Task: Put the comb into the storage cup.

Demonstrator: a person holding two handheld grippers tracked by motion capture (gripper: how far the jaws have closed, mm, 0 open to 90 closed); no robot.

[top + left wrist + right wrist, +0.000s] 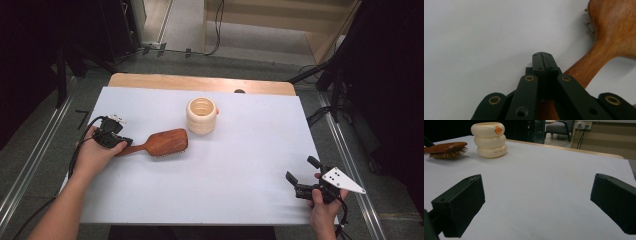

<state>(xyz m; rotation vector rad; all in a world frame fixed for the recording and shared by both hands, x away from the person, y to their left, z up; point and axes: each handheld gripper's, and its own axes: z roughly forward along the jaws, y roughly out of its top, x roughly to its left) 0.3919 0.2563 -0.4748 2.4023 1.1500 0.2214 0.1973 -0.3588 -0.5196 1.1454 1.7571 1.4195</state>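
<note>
A wooden hairbrush (162,142) lies bristles down on the white table, its handle pointing left. My left gripper (125,142) rests over that handle. In the left gripper view its jaws (543,56) are pressed together tip to tip, and the brush handle (584,72) runs underneath them to the right, not between them. A cream ribbed cup (201,116) with an orange mark stands upright just behind the brush head. My right gripper (302,169) is open near the front right corner with nothing between its jaws (537,202). Its view shows the cup (489,140) and brush (445,147) far off.
The white table top (240,165) has a wooden strip (200,82) along its far edge. Metal rails run on the floor at both sides. Dark stands and cables sit beyond the table's back corners.
</note>
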